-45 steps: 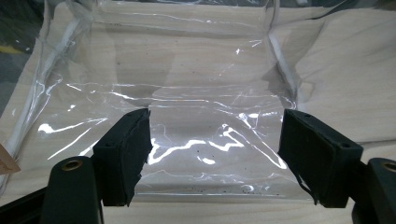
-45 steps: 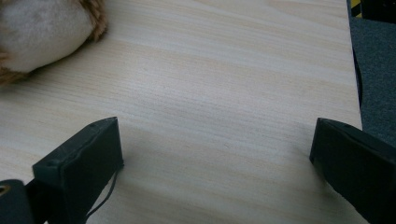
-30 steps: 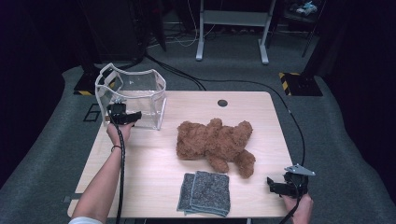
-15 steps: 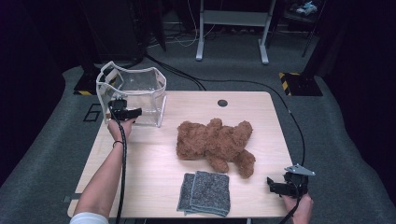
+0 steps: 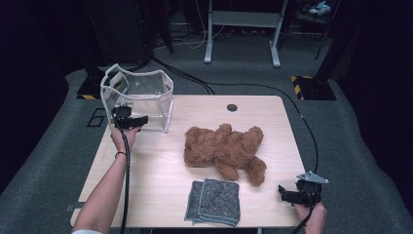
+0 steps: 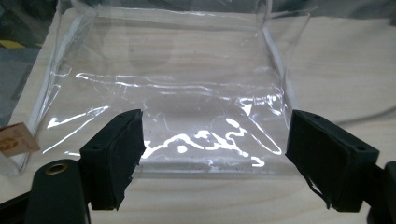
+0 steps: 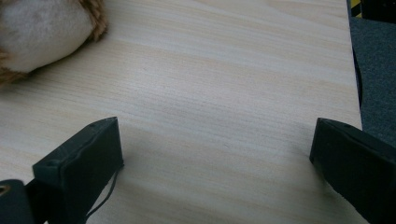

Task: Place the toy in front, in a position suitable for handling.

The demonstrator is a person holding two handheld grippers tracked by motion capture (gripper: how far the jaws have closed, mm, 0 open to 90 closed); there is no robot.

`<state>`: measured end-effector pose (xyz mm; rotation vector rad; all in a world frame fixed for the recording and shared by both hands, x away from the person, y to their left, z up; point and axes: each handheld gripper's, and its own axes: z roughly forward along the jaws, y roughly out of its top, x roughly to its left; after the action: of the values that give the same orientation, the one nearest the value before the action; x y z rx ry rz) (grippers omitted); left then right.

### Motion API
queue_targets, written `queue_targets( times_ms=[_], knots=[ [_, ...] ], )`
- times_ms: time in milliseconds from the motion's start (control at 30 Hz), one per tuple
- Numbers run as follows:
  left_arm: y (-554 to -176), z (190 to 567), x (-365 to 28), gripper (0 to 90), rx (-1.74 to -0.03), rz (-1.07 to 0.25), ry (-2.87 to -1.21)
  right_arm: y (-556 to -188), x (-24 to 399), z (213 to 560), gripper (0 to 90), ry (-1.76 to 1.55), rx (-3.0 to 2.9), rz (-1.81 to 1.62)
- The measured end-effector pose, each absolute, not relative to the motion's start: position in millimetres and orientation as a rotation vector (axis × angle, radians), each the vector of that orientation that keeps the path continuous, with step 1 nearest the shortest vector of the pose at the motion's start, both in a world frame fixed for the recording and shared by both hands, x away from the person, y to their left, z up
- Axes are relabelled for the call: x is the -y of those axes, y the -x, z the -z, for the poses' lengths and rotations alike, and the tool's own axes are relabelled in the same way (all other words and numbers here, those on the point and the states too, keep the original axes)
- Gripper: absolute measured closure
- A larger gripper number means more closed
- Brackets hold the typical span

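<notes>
The clear bag (image 5: pixel 138 100) stands at the counter's (image 5: pixel 160 175) upper left, right ahead of the left hand-held gripper (image 5: pixel 139 120), whose jaws have just been opening, nothing between them; the right hand-held gripper (image 5: pixel 284 194) rests apart, far off.

Bright tabletop, dark surroundings, white glare on clear plastic.

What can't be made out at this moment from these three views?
- Teddy bear: its face, high view; it seems to lie face down. Right gripper view: cut off by the top-left edge.
- Tan tag beside the clear bag: print too small, cut by the left edge, left gripper view.
- Grey cloths: how many are stacked, high view.
</notes>
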<state>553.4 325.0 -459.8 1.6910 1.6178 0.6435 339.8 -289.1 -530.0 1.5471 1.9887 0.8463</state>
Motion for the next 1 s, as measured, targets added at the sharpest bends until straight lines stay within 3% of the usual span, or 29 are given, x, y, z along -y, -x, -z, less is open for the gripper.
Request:
queue_targets(
  times_ms=[733,1000],
  knots=[
    [-443.7,503.3,-318.5,6.9,-1.506,-0.523,-1.931,-339.8,288.7,529.9,1.7,-1.55,-1.988,-0.843],
    [-406.1,526.1,-305.6,5.7,-1.494,-0.584,-1.949,-339.7,288.5,529.7,1.7,-1.553,-1.988,-0.839]
  ],
)
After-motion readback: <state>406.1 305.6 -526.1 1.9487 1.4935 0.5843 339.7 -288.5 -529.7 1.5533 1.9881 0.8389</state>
